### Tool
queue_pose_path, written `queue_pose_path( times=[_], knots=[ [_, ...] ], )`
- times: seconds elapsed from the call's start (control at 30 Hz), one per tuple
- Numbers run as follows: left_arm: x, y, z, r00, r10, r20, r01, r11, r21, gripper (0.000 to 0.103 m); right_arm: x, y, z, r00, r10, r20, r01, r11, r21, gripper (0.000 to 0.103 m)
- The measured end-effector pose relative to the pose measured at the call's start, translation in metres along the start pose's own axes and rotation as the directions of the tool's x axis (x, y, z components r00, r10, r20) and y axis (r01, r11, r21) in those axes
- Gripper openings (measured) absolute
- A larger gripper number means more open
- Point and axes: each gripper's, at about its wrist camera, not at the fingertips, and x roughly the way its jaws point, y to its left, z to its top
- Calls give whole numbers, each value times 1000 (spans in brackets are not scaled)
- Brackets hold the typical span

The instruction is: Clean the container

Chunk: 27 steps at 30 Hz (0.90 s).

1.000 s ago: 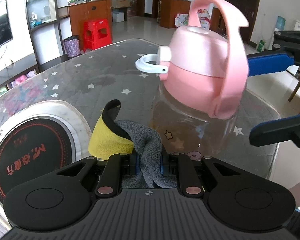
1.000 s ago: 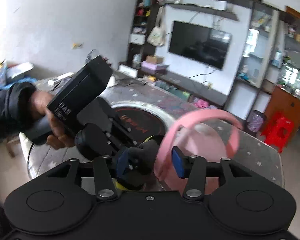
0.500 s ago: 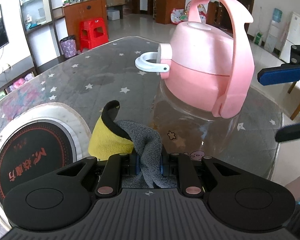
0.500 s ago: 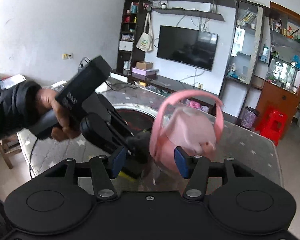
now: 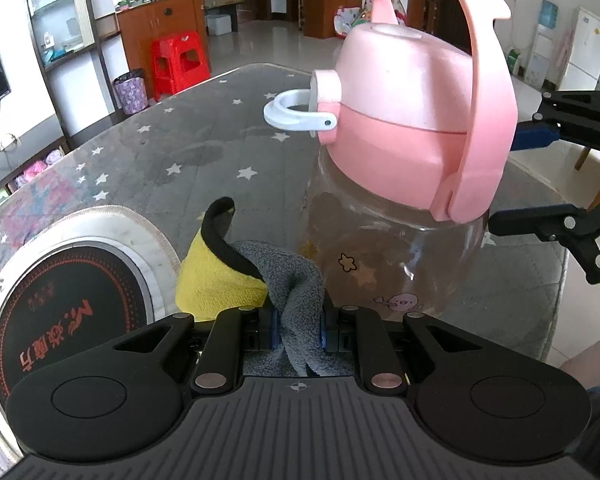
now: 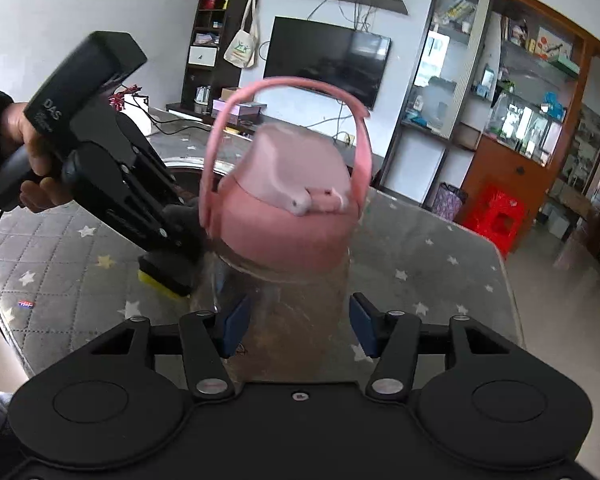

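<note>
Pink-lidded bottle [image 6: 288, 264] on starred table [image 5: 188, 152].
Your left tool [image 5: 296, 324] pinches the grey-yellow cloth [image 5: 260, 276]; your right tool [image 6: 296, 328] is opening, straddling the bottle's clear body.

- Cloth [image 5: 296, 280]: lower part hidden behind left gripper [image 5: 296, 330] body.
- Bottle [image 6: 284, 280]: base hidden by right gripper [image 6: 296, 328] body; pad contact indeterminate.
- Pink lid [image 6: 288, 204]: motion-blurred.
</note>
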Motion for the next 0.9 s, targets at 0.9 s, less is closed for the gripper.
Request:
queue_pose_path(
  times=[0.9],
  knots=[
    [27,-31,7,995,-101,9,101,995,26,17,53,-4,-26,995,-103,8,102,994,46,63]
  ],
)
